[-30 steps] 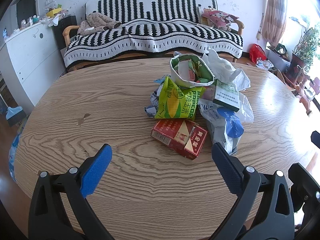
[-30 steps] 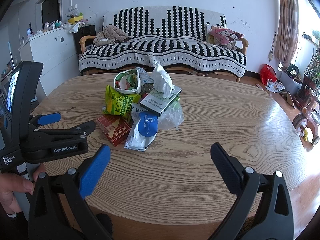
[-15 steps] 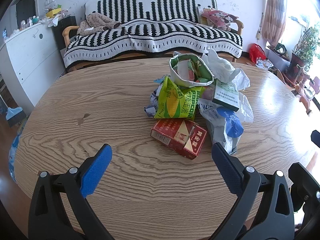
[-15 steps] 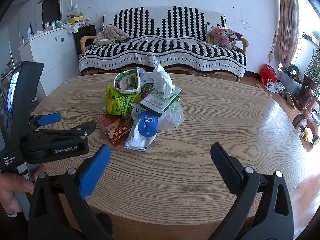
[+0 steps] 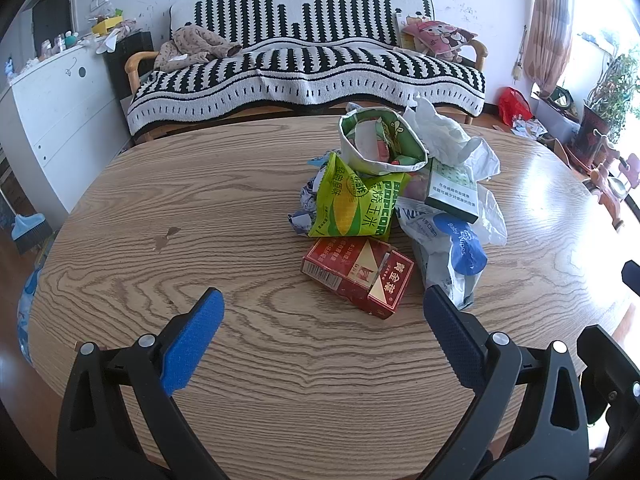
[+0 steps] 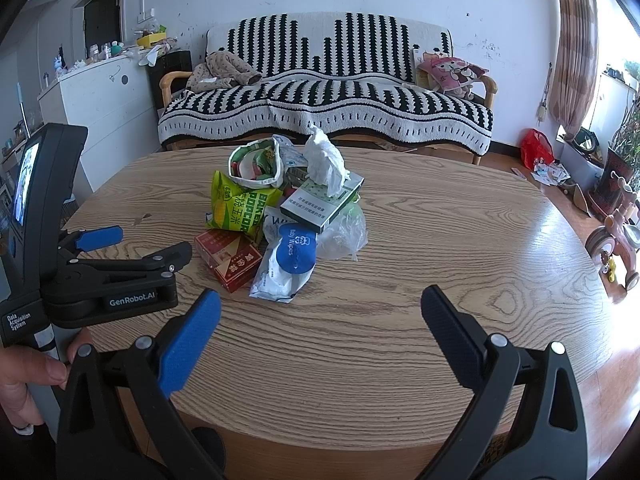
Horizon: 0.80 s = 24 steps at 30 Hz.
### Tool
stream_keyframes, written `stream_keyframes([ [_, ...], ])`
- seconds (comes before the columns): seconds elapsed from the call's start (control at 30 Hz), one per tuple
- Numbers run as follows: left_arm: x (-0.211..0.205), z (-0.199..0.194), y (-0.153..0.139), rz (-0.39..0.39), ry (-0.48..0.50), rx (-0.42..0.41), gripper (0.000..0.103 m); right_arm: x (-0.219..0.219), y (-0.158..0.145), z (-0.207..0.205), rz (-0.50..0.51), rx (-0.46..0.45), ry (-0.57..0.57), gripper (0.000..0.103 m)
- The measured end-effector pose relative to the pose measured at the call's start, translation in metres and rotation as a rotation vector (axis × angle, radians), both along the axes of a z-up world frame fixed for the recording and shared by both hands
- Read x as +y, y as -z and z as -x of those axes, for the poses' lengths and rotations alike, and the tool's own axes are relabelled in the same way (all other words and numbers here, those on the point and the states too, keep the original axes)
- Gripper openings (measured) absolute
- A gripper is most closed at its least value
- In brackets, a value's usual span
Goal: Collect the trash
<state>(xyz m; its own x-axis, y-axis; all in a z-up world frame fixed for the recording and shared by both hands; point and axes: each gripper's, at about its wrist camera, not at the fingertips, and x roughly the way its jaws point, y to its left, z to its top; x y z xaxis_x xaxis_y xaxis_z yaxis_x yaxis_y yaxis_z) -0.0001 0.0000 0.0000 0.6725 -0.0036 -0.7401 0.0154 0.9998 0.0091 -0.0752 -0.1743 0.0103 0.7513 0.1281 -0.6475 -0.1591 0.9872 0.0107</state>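
Trash heaped in one pile near the middle of the oval wooden tabletop [image 5: 200, 208]. At the back of the pile, an open white-rimmed bag [image 5: 380, 144], mouth toward the cameras, stuffed with crumpled wrappers in green, red and white. Leaning against its front, a green-and-yellow popcorn bag [image 5: 356, 204]. Just in front of that, flat on the wood, a red cigarette pack [image 5: 356, 272] with its lid flap partly open; contents not visible. To the right, a baby-wipes pack [image 5: 452, 256] with a blue round label, lying on its side. On top of it, a white-and-green box [image 5: 452, 192], tilted, closed. A crumpled white tissue [image 6: 324, 160] resting on that box; a clear plastic bag [image 6: 344, 232] beneath and beside it.

Left claw [image 5: 320, 332] spread wide, holding nothing, hovering low before the red pack. Right claw [image 6: 318, 324] likewise spread and unladen, near the tabletop's front edge, apart from the pile.
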Motion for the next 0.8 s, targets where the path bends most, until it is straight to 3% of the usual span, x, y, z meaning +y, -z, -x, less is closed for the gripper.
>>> stream_keyframes([
  [0.57, -0.001, 0.001, 0.003, 0.002, 0.000, 0.006, 0.097, 0.000, 0.002, -0.003, -0.007, 0.012, -0.001, 0.097],
  [0.8, 0.003, -0.018, 0.010, 0.014, 0.018, 0.047, 0.097, -0.007, 0.018, -0.021, -0.109, 0.099, 0.001, 0.097],
])
